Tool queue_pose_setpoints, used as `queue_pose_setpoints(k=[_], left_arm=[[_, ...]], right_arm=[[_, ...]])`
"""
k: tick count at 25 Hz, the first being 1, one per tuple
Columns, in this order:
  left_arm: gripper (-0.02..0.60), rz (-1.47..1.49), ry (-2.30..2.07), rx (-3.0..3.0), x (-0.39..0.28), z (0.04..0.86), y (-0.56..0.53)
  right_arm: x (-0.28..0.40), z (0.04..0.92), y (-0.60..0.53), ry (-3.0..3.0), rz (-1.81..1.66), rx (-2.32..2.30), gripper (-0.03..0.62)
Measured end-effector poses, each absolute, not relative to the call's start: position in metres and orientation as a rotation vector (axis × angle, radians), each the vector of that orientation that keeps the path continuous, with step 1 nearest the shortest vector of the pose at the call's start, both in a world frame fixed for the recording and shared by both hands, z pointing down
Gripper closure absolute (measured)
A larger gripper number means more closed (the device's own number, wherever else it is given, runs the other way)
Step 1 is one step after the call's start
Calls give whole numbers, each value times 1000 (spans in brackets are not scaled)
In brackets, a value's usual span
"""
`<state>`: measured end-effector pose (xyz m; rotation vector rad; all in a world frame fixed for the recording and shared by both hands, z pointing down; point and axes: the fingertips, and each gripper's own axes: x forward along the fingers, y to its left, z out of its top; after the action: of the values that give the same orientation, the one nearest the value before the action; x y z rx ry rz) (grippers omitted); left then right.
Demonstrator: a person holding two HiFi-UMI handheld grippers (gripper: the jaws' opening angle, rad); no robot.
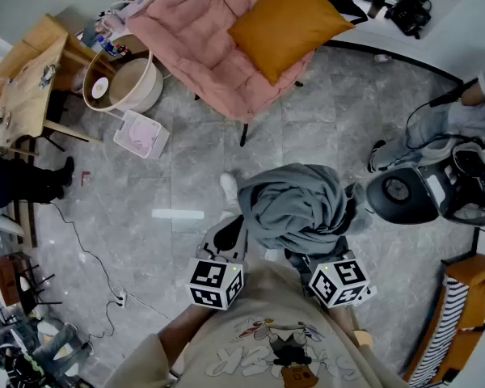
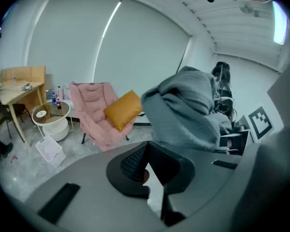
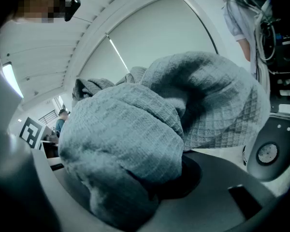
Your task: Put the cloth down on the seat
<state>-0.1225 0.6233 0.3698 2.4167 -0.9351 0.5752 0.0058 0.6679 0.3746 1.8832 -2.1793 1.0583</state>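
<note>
I am holding the cloth point(image 1: 295, 208) up in the air over the floor point(image 1: 307, 128), well short of the pink chair point(image 1: 206, 35) and its orange cushion point(image 1: 287, 23). It is bunching into a grey, waffle-textured heap with deep folds, and it is sagging over the right tongs point(image 3: 169, 182), which are clamped on the cloth and mostly buried in it. The left tongs point(image 2: 147, 146) are sitting closed, tips together, just beside the bundle's edge, and I cannot tell whether they are pinching any fabric.
</note>
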Motion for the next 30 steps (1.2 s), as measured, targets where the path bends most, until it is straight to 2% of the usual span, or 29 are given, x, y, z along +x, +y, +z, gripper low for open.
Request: queue_pose_setpoints(k=[4,10,16,20,30], left_arm=[[577,577,-922,2454,-112,353,692],[577,515,-956,2451,-133,342,727],[577,472,-1027,2431,-150,337,742],[577,484,-1052,2411,-156,339,746],[577,478,-1188,2379,-135,340,747]], right_arm=[[9,365,736,-2158,1114,1933,372],[-13,344,765,-2230,1064,1935,372],[-26,344,788,-2333,1253,1944,362],[-34,349,790,-2329,1256,1905,361],[-6,353,773,-2425,1240,1814,358]])
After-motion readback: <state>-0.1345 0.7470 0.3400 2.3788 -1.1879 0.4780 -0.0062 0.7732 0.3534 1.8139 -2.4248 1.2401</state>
